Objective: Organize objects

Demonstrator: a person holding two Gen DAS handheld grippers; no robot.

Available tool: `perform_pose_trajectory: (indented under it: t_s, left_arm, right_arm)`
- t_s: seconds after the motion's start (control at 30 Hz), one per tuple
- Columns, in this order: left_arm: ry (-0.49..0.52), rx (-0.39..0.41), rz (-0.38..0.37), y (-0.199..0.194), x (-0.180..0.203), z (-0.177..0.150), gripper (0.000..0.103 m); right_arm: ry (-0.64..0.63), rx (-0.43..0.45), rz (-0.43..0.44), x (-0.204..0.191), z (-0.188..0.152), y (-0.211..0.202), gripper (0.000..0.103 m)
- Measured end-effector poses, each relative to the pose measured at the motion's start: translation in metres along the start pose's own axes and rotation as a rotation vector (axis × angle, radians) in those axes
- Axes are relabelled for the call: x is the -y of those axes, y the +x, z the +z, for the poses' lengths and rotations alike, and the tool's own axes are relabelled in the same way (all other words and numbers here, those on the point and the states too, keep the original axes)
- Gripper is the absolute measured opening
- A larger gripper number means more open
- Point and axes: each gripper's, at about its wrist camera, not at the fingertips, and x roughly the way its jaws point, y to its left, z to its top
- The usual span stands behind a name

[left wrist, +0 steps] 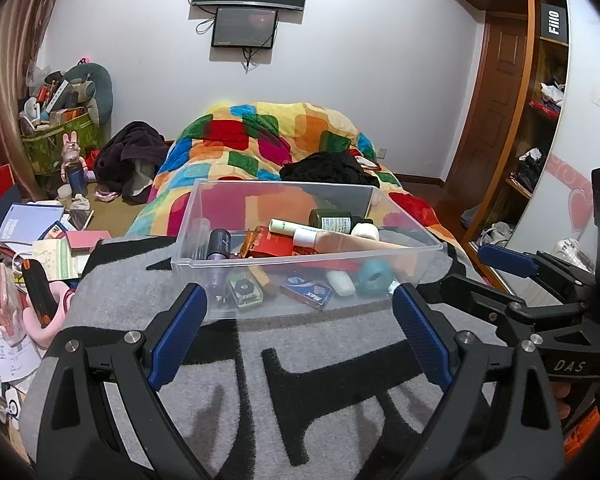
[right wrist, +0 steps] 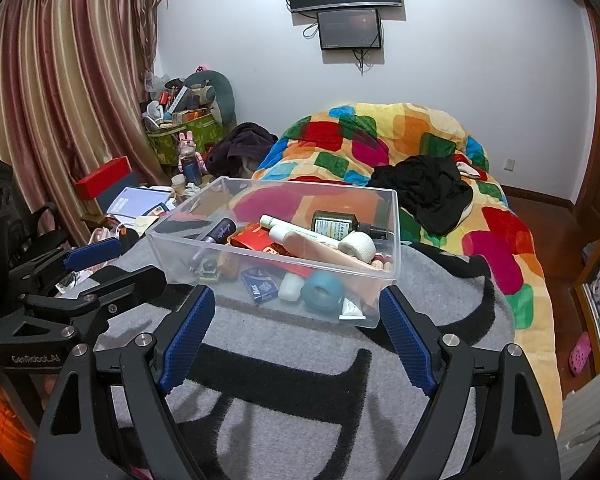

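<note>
A clear plastic bin (left wrist: 188,216) (right wrist: 396,240) sits on a grey blanket with black markings (left wrist: 340,380) (right wrist: 300,400). Inside lie a dark green bottle (left wrist: 334,218) (right wrist: 334,226), a white roll (left wrist: 366,231) (right wrist: 358,246), a teal tape roll (left wrist: 375,276) (right wrist: 322,286), a red box (left wrist: 268,246) (right wrist: 256,240), a purple tube (left wrist: 219,244) (right wrist: 220,232) and a blue pack (left wrist: 306,290) (right wrist: 260,286). My left gripper (left wrist: 300,290) (right wrist: 142,258) stands open and empty just before the bin's near wall. My right gripper (right wrist: 296,294) (left wrist: 466,266) is open and empty beside it.
A colourful quilt (left wrist: 260,136) (right wrist: 400,128) with a black garment (left wrist: 328,168) (right wrist: 428,192) lies behind the bin. Books, boxes and a pink item crowd the left side (left wrist: 40,240). A wardrobe (left wrist: 540,120) stands at the right, curtains (right wrist: 60,100) at the left.
</note>
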Motion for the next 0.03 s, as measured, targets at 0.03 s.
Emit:
perform_pose_trajectory:
  t_s: [0.03]
  left_arm:
    - [0.003, -0.003, -0.001, 0.0001, 0.0005, 0.0001, 0.095]
  right_arm:
    - [0.0, -0.001, -0.001, -0.0001, 0.0, 0.0002, 0.082]
